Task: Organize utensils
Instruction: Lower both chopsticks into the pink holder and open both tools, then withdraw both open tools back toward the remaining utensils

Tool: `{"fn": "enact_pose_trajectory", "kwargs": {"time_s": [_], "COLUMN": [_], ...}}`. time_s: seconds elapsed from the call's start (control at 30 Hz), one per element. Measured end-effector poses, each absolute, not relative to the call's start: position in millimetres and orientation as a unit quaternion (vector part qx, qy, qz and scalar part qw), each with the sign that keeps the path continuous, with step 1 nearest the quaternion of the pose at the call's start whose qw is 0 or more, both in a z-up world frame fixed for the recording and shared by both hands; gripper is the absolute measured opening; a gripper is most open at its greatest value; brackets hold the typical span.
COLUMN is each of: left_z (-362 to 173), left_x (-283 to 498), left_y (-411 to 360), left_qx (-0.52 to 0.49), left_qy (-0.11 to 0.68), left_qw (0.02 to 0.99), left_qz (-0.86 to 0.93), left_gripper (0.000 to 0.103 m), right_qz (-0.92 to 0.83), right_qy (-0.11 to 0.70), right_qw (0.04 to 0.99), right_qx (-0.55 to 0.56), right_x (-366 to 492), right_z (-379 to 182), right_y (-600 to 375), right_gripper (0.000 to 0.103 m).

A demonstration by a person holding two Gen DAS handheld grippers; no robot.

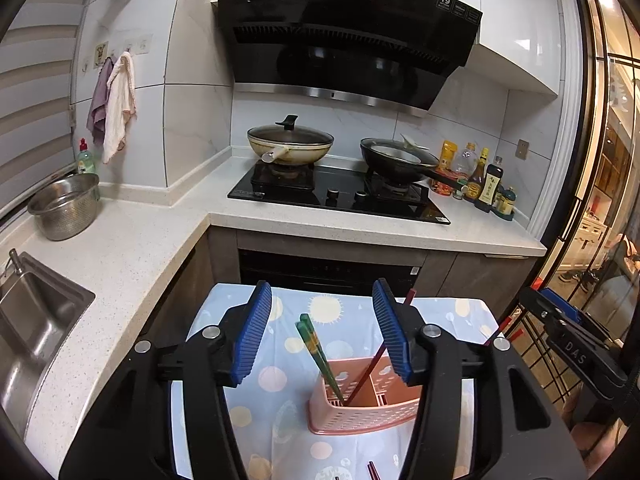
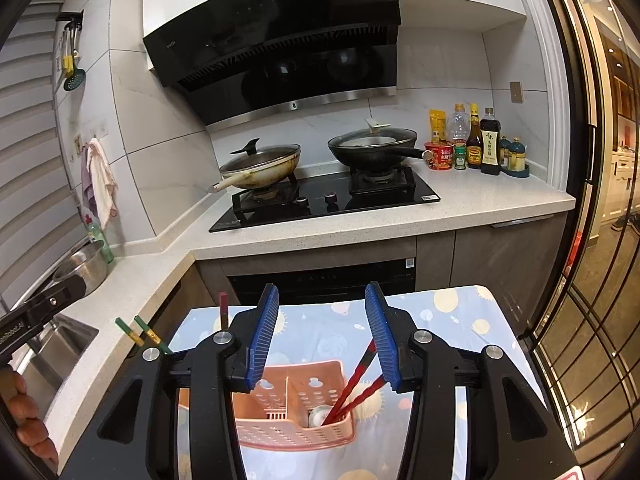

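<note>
A pink perforated utensil holder (image 1: 362, 404) stands on a small table with a blue patterned cloth (image 1: 288, 360). Green chopsticks (image 1: 318, 354) and a dark red chopstick (image 1: 372, 364) lean in it. My left gripper (image 1: 322, 332) is open and empty, above and behind the holder. In the right wrist view the holder (image 2: 296, 404) has red chopsticks (image 2: 354, 384) in its right compartment, above a small white object. My right gripper (image 2: 322, 338) is open and empty above the holder. Green chopstick ends (image 2: 140, 330) and a red chopstick end (image 2: 223, 308) show left of it.
An L-shaped counter (image 1: 132, 248) carries a steel colander (image 1: 66, 204), a sink (image 1: 28, 320), a black hob (image 1: 340, 196) with two lidded pans, and sauce bottles (image 1: 484, 184). An oven front is below. A glass door stands at the right (image 2: 600, 240). Another red chopstick tip (image 1: 373, 470) lies on the cloth.
</note>
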State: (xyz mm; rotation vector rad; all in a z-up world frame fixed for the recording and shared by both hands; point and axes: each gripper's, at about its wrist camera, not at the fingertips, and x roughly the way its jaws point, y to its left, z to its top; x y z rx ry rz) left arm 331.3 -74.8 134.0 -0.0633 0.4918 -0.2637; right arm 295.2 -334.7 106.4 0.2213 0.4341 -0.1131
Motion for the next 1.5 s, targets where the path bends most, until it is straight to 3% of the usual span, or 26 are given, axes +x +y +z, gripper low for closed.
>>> {"fn": "enact_pose_trajectory", "kwargs": {"time_s": [0.4,0.97,1.5], "left_z": [128,107,9], "left_x": [294,212,137], "left_y": [-61,-42,-31], "left_qx": [-0.021,-0.009,-0.007], "left_qy": [0.248,0.262,0.351], "left_qw": [0.96,0.955,0.926], "left_qz": [-0.13,-0.137,-0.14], "left_gripper": [0.05,0.051,0.053], "right_qz": [-0.051,-0.036,-0.056], "right_qy": [0.215,0.251,0.331], "right_qw": [0.97,0.961,0.935], "right_qx": [0.101,0.112,0.118], "right_x": [247,139,50], "right_z": [108,70,-24], "right_y": [-324,-298,-281], "right_gripper": [0.045,0.045,0.045]}}
